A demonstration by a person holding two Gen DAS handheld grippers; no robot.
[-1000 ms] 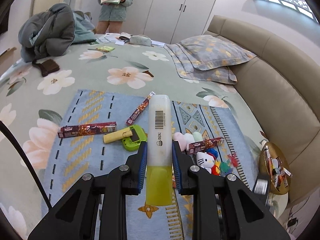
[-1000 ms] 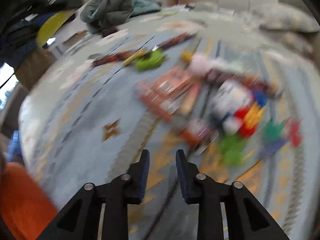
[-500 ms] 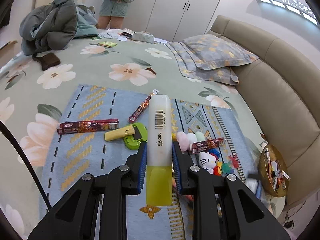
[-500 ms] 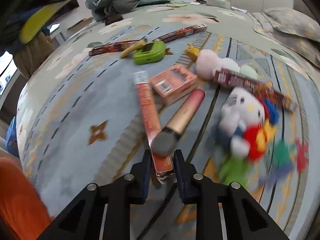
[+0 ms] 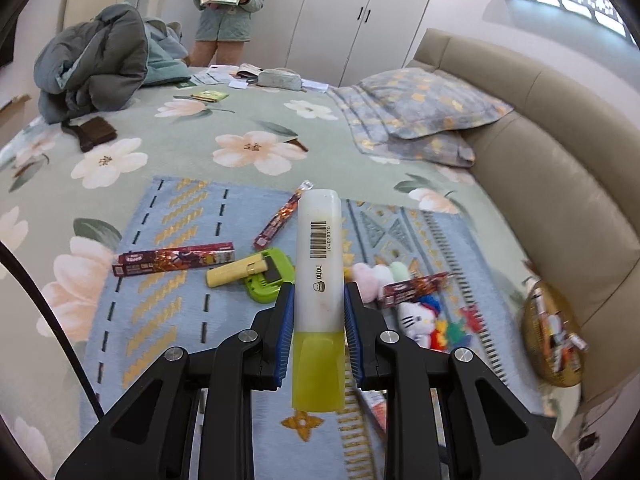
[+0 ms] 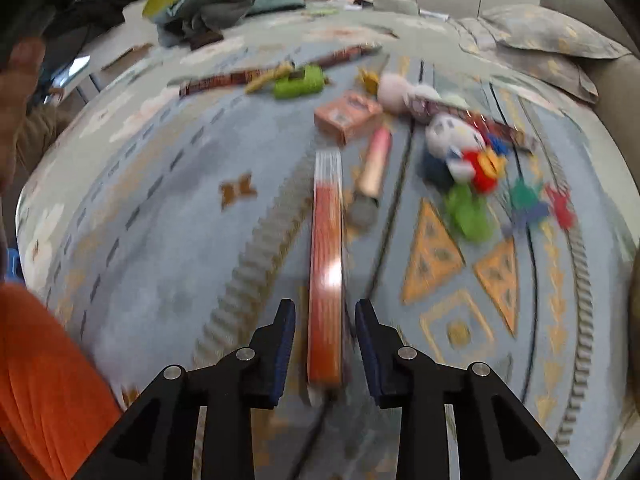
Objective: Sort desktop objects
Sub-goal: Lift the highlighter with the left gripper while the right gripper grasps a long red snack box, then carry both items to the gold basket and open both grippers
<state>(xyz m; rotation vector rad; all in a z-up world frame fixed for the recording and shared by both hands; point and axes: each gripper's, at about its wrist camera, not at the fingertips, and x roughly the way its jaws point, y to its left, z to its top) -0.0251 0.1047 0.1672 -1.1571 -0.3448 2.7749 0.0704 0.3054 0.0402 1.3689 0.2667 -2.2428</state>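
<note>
My left gripper (image 5: 318,312) is shut on a yellow highlighter (image 5: 319,276) with a frosted cap, held above the blue patterned mat (image 5: 176,308). My right gripper (image 6: 325,326) is open, its jaws on either side of a long orange box (image 6: 326,264) that lies on the mat (image 6: 168,216), with a gap on each side. Beyond it lie a pink-gold tube (image 6: 374,168), a peach box (image 6: 348,114) and a Hello Kitty plush (image 6: 456,140). The right wrist view is blurred.
On the mat lie long dark-red snack boxes (image 5: 174,258), a green device (image 5: 268,276) with a yellow pen (image 5: 236,272), and pastel plush (image 5: 376,274). A gold basket (image 5: 554,344) stands at the right. A pillow (image 5: 424,112), clothes (image 5: 96,64) and a standing person (image 5: 228,8) are behind.
My right gripper has opened and pulled back, so the orange box now lies lengthwise between its jaws. My left gripper still holds the highlighter and has lifted slightly.
</note>
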